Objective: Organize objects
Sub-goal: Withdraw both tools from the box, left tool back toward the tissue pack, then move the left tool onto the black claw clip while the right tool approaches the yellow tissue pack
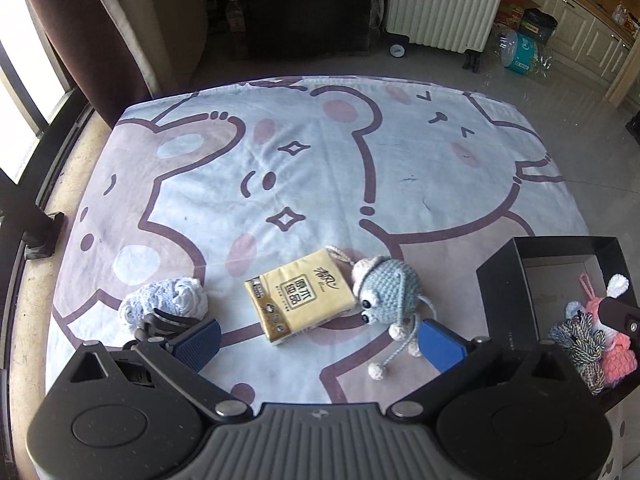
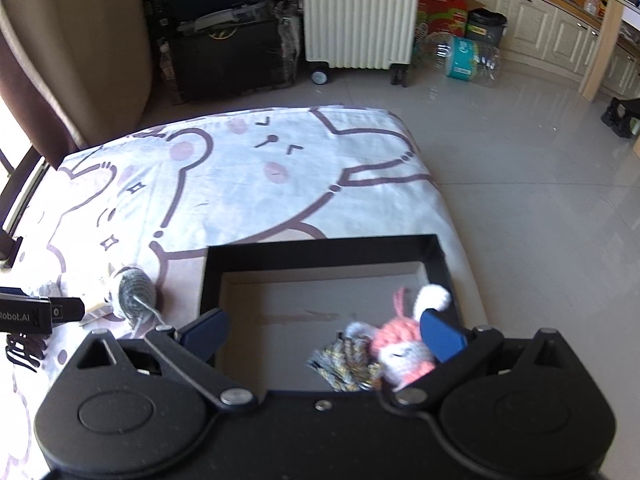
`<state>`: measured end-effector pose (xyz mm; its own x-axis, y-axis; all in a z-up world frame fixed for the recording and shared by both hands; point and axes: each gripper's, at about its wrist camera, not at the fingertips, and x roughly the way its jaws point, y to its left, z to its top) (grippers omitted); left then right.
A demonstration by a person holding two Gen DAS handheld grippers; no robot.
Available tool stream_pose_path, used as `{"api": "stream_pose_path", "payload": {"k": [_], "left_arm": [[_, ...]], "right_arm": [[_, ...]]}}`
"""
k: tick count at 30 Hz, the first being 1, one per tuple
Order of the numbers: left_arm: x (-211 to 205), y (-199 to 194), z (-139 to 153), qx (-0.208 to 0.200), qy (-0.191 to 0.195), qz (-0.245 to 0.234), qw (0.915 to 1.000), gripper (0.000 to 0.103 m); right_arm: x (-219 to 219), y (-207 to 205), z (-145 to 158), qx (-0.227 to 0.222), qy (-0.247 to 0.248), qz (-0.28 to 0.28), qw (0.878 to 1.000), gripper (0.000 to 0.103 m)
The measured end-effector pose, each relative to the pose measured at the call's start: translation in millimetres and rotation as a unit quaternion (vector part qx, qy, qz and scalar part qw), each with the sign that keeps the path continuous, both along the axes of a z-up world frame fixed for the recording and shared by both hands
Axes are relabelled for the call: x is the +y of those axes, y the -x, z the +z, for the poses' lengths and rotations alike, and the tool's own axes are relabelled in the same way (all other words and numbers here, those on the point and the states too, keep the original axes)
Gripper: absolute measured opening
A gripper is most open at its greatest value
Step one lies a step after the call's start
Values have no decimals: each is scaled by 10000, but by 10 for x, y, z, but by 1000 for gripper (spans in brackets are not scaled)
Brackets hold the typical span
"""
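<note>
On a table draped in a cartoon-bear cloth (image 1: 304, 152), wide bare fabric stretches to the far edge, while a black box (image 1: 504, 292) sits at the right-hand edge holding a pink crochet toy (image 2: 400, 344) and a coil of cord (image 2: 344, 364). A yellow tissue pack (image 1: 300, 296) lies flat between the spread, empty left tongs (image 1: 320, 340), its long axis slanting from near-left to far-right, flanked by a pale yarn bundle (image 1: 164, 300) and a blue crochet mouse (image 1: 384, 292) facing the camera. Over the box, the right tongs (image 2: 324, 332) stand wide open, gripping nothing, the pink toy just beside their right finger.
</note>
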<state>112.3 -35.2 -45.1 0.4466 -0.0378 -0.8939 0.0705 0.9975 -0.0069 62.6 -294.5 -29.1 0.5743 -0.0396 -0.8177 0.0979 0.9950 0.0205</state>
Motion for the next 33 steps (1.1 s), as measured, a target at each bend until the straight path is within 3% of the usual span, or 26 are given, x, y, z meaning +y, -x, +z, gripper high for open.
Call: {"api": "stream_pose_path", "payload": {"k": [17,33], "left_arm": [[681,118,131,-89,2,518,9986,103],[1217,276,113,-124,145,918,9956,103]], "right_arm": [[809,-193,73,-22,-108,751,9971,103],[1044,-193,33,29,-100,766,9970,103]]}}
